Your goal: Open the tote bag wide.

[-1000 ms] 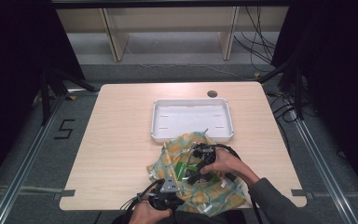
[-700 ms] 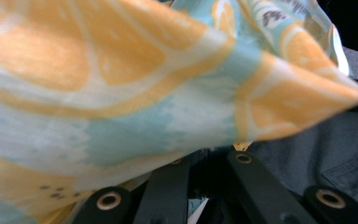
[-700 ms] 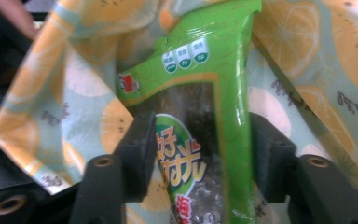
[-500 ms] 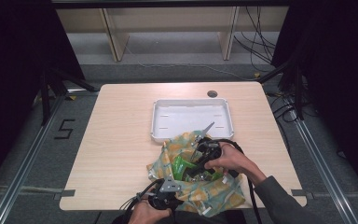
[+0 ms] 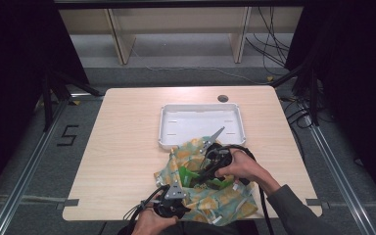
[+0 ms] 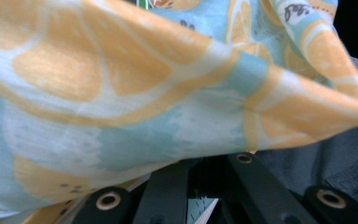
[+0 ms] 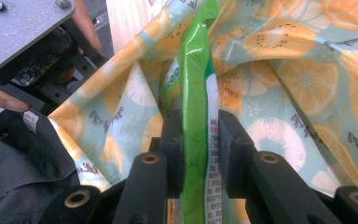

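A cloth bag (image 5: pixel 210 205) printed with orange slices lies crumpled at the table's near edge. My left gripper (image 5: pixel 177 190) is shut on its near-left edge; the fabric (image 6: pixel 121 93) drapes over my left gripper (image 6: pixel 205 161) and hides its jaw tips. A green plastic packet (image 5: pixel 196 177) stands out of the bag's mouth. My right gripper (image 5: pixel 201 175) has just been closing its jaws, and they now press on the packet (image 7: pixel 196 84) from both sides, as the right gripper (image 7: pixel 199 140) view shows. The bag's cloth (image 7: pixel 284 84) surrounds the packet.
A shallow white tray (image 5: pixel 166 127) lies just beyond the bag at mid-table. A round hole (image 5: pixel 223 98) is in the tabletop behind it. Bare wood stretches to the left of the bag and tray. In the right gripper view a hand holds the other gripper (image 7: pixel 23 51).
The right hand has risen a little over the bag and its jaws have closed on the green packet, which now stands higher out of the cloth. The left hand has stayed put.
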